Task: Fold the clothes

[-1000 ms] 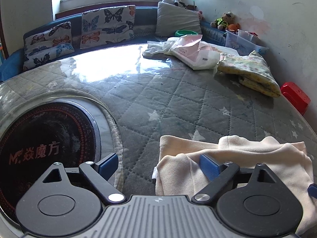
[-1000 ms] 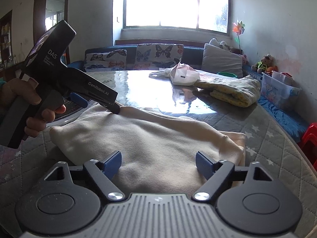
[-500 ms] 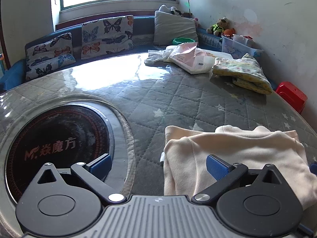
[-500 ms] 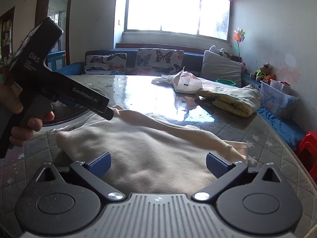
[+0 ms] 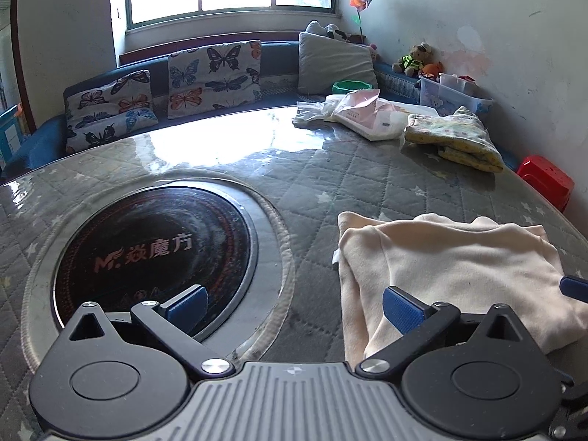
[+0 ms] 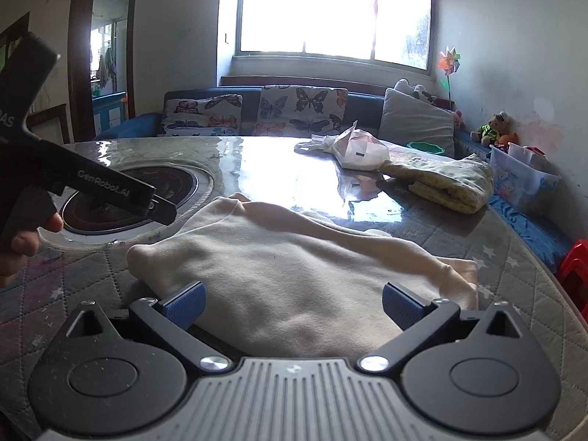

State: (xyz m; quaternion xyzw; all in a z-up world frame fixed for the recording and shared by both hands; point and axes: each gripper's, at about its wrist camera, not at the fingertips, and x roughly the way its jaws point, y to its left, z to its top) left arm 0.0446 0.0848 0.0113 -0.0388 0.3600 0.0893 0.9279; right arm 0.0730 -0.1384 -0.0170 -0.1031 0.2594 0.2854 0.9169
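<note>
Cream cloth — the folded garment (image 6: 294, 275) lies on the desk (image 5: 367, 183) just beside the round black cooktop (image 5: 154, 253). My left gripper (image 5: 292, 308) and right gripper (image 6: 292, 303) have just been opening; jaws wide, empty. Its near edge looks loose, I think — a careless regrasp could pinch one layer and undo the fold.

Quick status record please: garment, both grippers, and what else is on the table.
garment: cream folded fleece garment, lying on the grey quilted table cover
left gripper: open, holding nothing, jaws just opened
right gripper: open, above the garment, jaws just opened
others: round black cooktop; yellow folded blanket; pink plastic package
</note>
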